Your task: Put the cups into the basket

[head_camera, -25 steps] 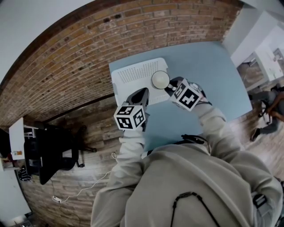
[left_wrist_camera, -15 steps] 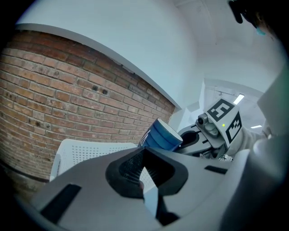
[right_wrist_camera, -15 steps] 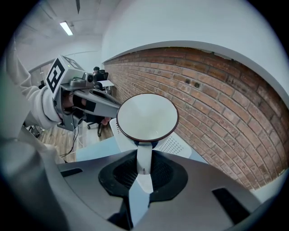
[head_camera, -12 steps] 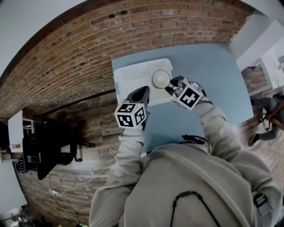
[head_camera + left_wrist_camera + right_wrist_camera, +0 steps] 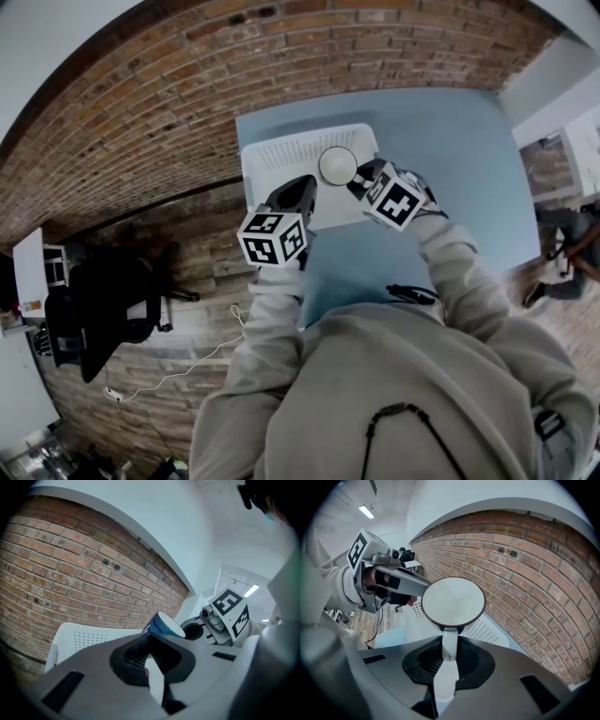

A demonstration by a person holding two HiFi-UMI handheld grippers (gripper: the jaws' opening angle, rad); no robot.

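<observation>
- While looking down from the head view: right gripper (image 5: 361, 178) clamped on a cup (image 5: 337, 166), hanging over the right part of a white basket (image 5: 281, 155); left gripper (image 5: 298, 187) just beside it, over the basket's near edge. Basket at the left end of a pale blue table (image 5: 450, 150), close against a brick wall (image 5: 141, 112); wooden floor (image 5: 187, 272) and a black chair (image 5: 103, 319) off to the left.
- Left gripper view: jaws a narrow slit apart, nothing between them; blue outside of the cup (image 5: 161, 624) just past the tips, perforated basket wall (image 5: 84, 639) behind.
- Right gripper view: jaws closed on the cup's wall, white inside and brown rim (image 5: 453, 603) facing the camera.
- For a clean finish, probably: lower until the base meets the basket floor, turn it upright, and only then part the jaws. Hold the left gripper clear of the rim, since likely a light basket and easily nudged.
</observation>
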